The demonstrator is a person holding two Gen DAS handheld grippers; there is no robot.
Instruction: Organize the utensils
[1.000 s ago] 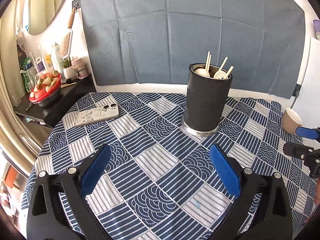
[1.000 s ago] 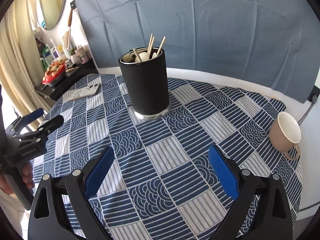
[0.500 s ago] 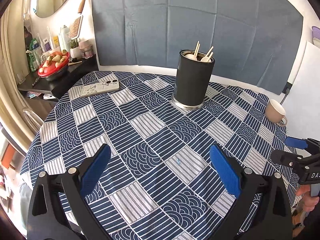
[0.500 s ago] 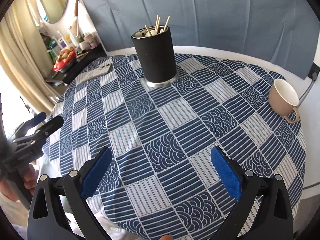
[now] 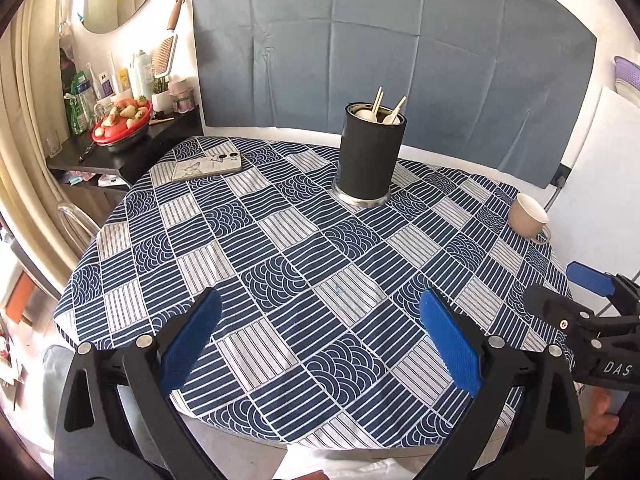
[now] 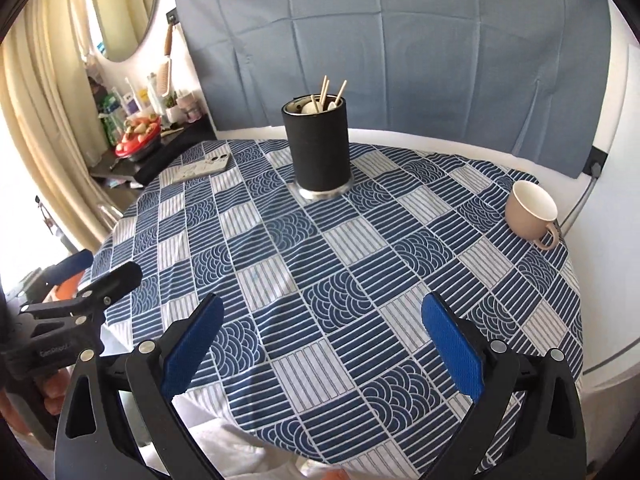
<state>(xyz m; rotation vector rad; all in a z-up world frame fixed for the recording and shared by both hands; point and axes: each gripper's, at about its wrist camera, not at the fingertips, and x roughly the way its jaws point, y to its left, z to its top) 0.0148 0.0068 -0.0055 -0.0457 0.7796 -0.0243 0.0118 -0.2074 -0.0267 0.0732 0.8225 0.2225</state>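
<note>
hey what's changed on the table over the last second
Both grippers pulled back from the black utensil holder toward the near table edge; the left gripper and right gripper stayed open, holding nothing. The holder with its utensils, the phone and the beige mug kept their places on the checked tablecloth.

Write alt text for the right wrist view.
The open right gripper hovers empty over a blue patterned tablecloth. A black holder with chopsticks and spoons stands upright beyond it; a beige mug sits far right, a phone far left.
</note>
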